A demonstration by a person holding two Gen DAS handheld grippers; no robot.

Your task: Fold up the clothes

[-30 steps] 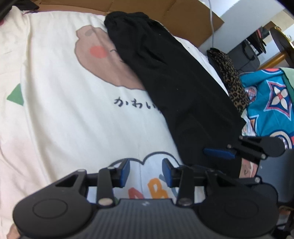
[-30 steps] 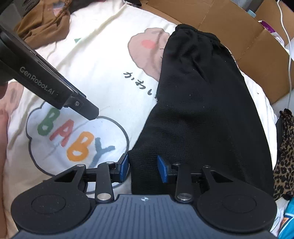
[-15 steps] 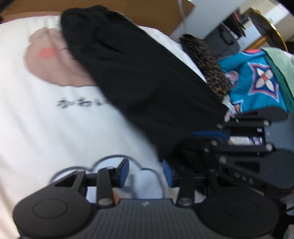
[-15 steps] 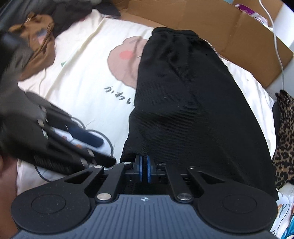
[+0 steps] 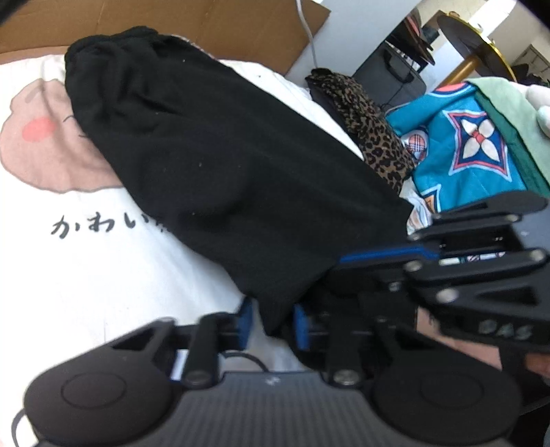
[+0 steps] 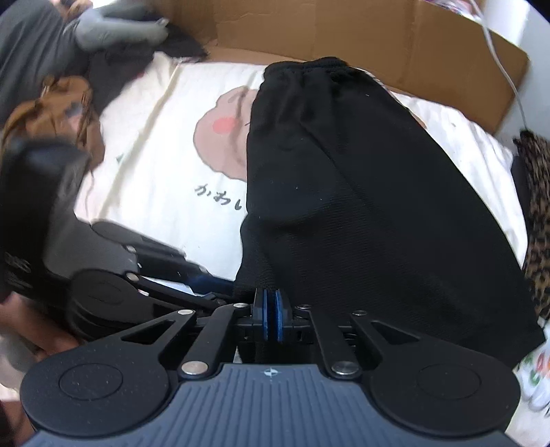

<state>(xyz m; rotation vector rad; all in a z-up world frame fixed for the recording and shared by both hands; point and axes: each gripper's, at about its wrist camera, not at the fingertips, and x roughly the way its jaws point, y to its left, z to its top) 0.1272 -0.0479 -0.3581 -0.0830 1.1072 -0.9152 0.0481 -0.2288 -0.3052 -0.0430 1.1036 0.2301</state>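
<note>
The black garment [image 6: 361, 213] lay lengthwise on the printed cream sheet [image 6: 161, 178], seemingly doubled once already, its near hem pinched by the right gripper [image 6: 271, 314] while the left gripper [image 5: 271, 325] stood spread around one corner — the crosswise fold remained.

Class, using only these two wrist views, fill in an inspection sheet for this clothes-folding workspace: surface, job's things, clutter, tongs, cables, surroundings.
Surface: cream printed bedsheet with cartoon face and lettering.
Job's things: black shorts lying flat, waistband at the far end, near hem at the tongs.
Clutter: leopard-print garment, blue patterned cloth, brown garment, grey garment.
Tongs: right tongs shut on the shorts' near hem; left tongs open, with the hem corner between the pads.
Cables: white cable over the cardboard.
Surroundings: cardboard behind the sheet; round table beyond.
</note>
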